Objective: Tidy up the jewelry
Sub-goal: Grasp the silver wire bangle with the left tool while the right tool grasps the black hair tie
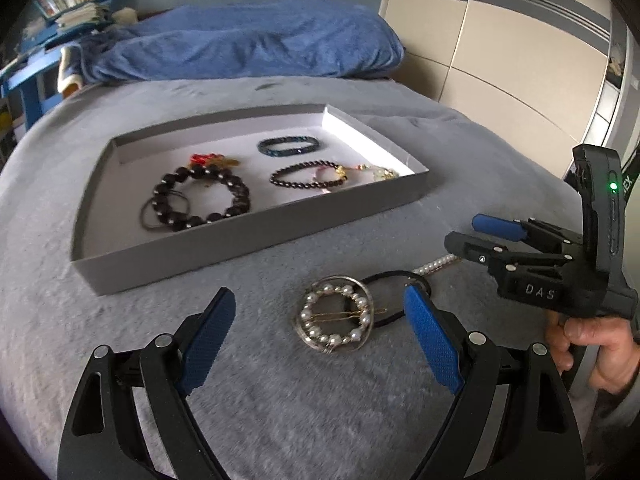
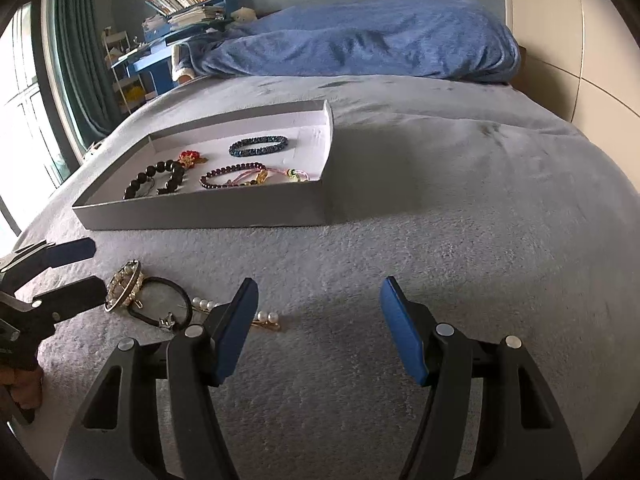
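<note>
The left tool (image 1: pixel 316 332) hangs low over the grey plush bed cover (image 1: pixel 280 408), its blue-padded fingers (image 1: pixel 208 344) spread wide and holding nothing. Between those fingers, on the cover, lies the round pearl-studded hair clip with a gold pin across it (image 1: pixel 335 317); neither pad touches it. A black elastic hair tie (image 1: pixel 394 280) overlaps the clip's far right edge and passes behind the right-hand pad. Just beyond the tie lies a short pearl hair pin (image 1: pixel 436 266), partly hidden under the right tool (image 1: pixel 476 232).

The right tool (image 2: pixel 318 328) is also spread open and empty, over bare cover; the pearl pin (image 2: pixel 264 318) peeks out beside its left finger (image 2: pixel 232 332), with the tie (image 2: pixel 160 304) and clip (image 2: pixel 125 286) further left.

Beyond the clip rests a shallow grey cardboard box lid with a white inside (image 1: pixel 256 236). In it lie a large dark bead bracelet (image 1: pixel 202 194) over a thin black loop (image 1: pixel 150 216), a red and gold ornament (image 1: pixel 210 160), a dark blue bead bracelet (image 1: pixel 288 146), a small dark bead bracelet (image 1: pixel 306 180) and a pink and gold corded piece (image 1: pixel 372 172)
</note>
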The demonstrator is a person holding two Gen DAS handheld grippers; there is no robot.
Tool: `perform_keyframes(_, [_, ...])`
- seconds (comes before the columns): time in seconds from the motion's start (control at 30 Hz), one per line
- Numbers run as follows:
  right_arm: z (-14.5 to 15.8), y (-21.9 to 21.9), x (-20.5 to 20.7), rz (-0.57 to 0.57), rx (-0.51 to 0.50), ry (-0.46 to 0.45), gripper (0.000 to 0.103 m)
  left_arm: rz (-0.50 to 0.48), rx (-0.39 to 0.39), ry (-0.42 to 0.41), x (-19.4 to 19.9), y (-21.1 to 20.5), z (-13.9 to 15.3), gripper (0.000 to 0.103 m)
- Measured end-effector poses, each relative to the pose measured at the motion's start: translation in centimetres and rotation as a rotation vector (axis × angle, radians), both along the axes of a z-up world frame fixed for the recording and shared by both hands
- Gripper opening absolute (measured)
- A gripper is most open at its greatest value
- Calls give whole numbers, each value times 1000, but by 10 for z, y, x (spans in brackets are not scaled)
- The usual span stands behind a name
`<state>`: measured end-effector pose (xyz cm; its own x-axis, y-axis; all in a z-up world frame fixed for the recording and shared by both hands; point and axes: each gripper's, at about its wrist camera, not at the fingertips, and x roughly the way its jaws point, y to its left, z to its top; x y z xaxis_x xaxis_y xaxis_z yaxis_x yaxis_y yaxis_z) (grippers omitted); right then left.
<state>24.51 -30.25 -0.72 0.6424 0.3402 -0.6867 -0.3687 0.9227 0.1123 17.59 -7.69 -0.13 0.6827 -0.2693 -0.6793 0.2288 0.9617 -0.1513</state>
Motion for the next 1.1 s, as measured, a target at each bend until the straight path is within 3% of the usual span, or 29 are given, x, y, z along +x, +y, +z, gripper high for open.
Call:
perform_keyframes(0.07, [0, 1, 0, 0, -4, -1, 64, 0, 0, 19, 4, -1, -3, 82])
perform_keyframes(0.1, [0, 1, 0, 0, -5, -1, 64, 0, 1, 48, 9, -2, -7, 74])
perform_keyframes(0.13, [0, 1, 0, 1, -6, -2, 64, 0, 3, 67, 12, -2, -10, 59])
perform_keyframes(0.23, [0, 0, 0, 1, -4, -3, 64, 0, -8, 88, 14, 0, -13, 47])
perform_keyframes(0.6, [5, 2, -8, 9, -6, -49, 64, 44, -67, -14, -9, 17, 4, 47])
perform_keyframes(0.93, [9, 26, -34, 121, -30, -76, 64, 127, 2, 14, -40, 56, -1, 47])
perform_keyframes(1.1, [11, 41, -46, 173, -37, -76, 64, 185, -35, 46, -52, 77, -9, 47])
